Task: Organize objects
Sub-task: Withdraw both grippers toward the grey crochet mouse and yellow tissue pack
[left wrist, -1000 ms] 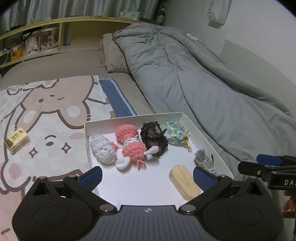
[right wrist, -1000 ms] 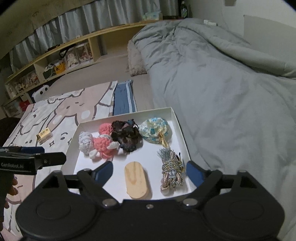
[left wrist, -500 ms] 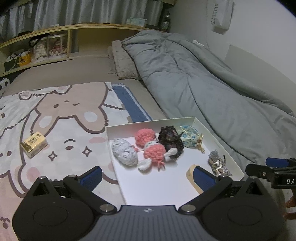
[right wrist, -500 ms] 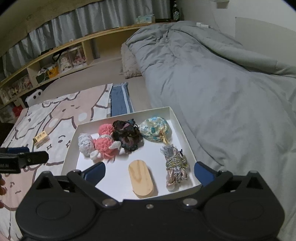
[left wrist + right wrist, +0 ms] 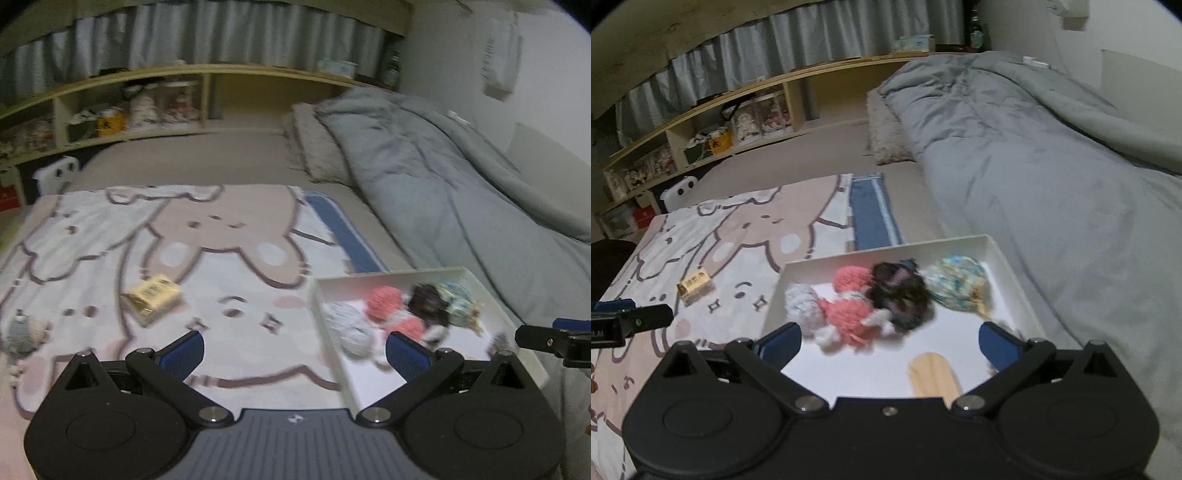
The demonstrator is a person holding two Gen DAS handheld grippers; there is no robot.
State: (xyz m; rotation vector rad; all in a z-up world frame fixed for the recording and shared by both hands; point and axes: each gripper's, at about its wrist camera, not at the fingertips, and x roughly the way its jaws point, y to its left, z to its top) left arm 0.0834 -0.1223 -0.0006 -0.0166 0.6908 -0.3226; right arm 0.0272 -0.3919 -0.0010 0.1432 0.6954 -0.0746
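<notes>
Grippers both gape, empty: our left gripper (image 5: 293, 350) hangs over the blanket (image 5: 221, 258) by the tray's (image 5: 1012, 273) left wall, our right gripper (image 5: 890, 341) over the tray. Yarn toys (image 5: 849, 314) crowd its far end; a box (image 5: 153, 297) lies on the blanket, well left.

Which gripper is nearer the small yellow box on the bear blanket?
Left. The left gripper hovers just short of the yellow box; the right gripper is over the white tray, off to the side.

White tray (image 5: 1004, 258); pink yarn toy (image 5: 849, 314); grey duvet (image 5: 1052, 166); blue-striped cloth (image 5: 871, 214).
</notes>
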